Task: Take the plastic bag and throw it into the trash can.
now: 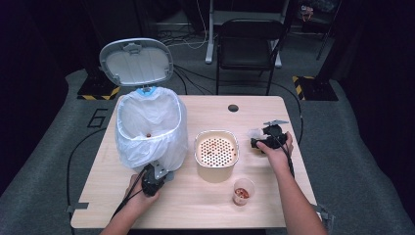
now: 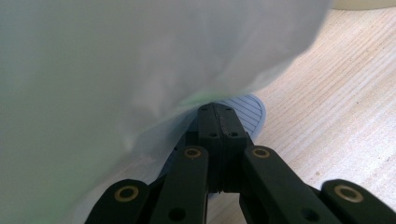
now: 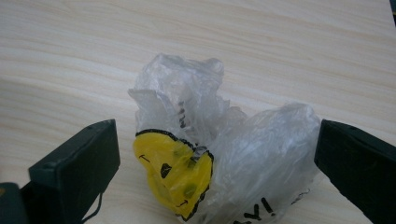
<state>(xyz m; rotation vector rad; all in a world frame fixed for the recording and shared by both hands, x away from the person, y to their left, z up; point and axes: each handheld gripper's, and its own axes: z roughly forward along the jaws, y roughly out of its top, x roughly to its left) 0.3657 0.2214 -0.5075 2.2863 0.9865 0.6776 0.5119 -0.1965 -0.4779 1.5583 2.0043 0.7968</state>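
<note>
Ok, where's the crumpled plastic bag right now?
In the high view, the crumpled plastic bag lies on the table's right side, between the right tool's open jaws.

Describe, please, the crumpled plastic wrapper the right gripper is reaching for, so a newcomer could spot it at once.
Start at the wooden table and go to its right side, past the perforated pot. There the right gripper stands open around a crumpled plastic wrapper. Unlike the clear cup nearer the person, it is a soft, clear wad with a yellow smiley face printed on it.

High view: above near edge, facing forward and down over whole table (image 1: 205, 205). Left gripper view: close under bin liner (image 2: 116, 70). Right gripper view: close on crumpled bag (image 3: 224, 154), shared table top.
</note>
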